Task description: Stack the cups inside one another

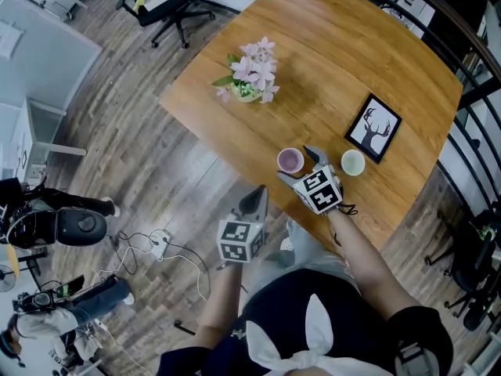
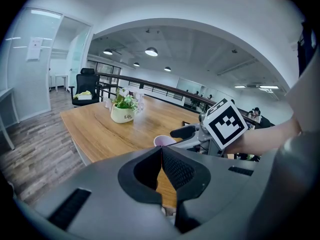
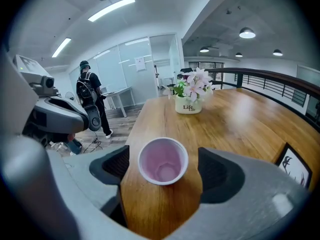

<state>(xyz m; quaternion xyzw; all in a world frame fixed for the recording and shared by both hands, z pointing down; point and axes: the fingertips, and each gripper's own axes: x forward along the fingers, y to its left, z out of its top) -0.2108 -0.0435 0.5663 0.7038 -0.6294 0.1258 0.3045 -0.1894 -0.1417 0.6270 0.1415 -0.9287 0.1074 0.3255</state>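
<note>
A pink cup (image 1: 290,160) stands upright near the front edge of the wooden table (image 1: 337,61). A pale green cup (image 1: 353,162) stands upright a little to its right. My right gripper (image 1: 301,166) is open, one finger on each side of the pink cup. In the right gripper view the pink cup (image 3: 163,160) sits between the open right gripper (image 3: 164,164), apart from both pads. My left gripper (image 1: 256,202) hangs off the table's front edge, shut and empty. The left gripper view has the shut left gripper (image 2: 161,154), with the pink cup (image 2: 162,140) and right gripper (image 2: 197,133) beyond.
A white pot of pink flowers (image 1: 250,77) stands at the table's far left. A black picture frame (image 1: 373,128) lies just behind the green cup. Office chair (image 1: 168,2), cables and equipment (image 1: 70,225) are on the floor at left. A person (image 3: 90,104) stands far off.
</note>
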